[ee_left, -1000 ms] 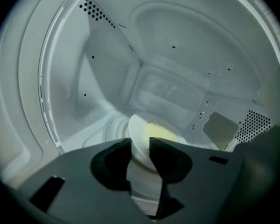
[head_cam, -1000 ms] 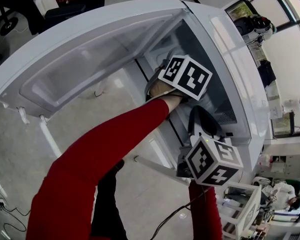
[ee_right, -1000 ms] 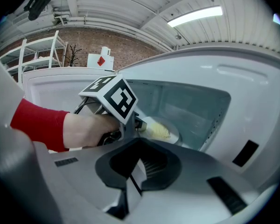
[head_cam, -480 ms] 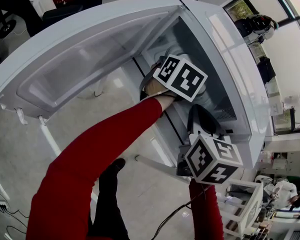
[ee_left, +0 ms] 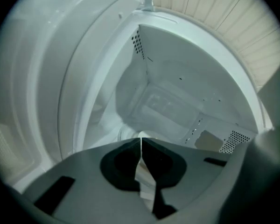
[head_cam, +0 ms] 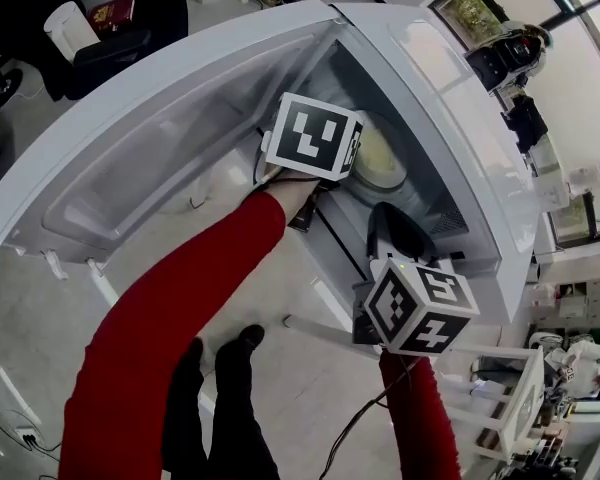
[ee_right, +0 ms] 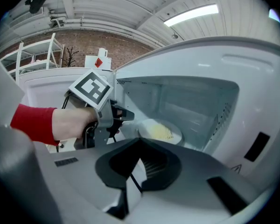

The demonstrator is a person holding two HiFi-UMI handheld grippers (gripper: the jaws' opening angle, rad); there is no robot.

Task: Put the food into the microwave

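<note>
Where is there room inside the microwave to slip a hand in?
Free: above the plate of food, and between it and the microwave's right wall. Crowded: the opening beside the door, where the left gripper sits, jaws closing on nothing.

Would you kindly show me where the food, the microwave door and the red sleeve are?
food (ee_right: 161, 133): right gripper view, middle of the yellow heap.
microwave door (head_cam: 170, 138): head view, inner window pane.
red sleeve (head_cam: 170, 318): head view, mid forearm.
</note>
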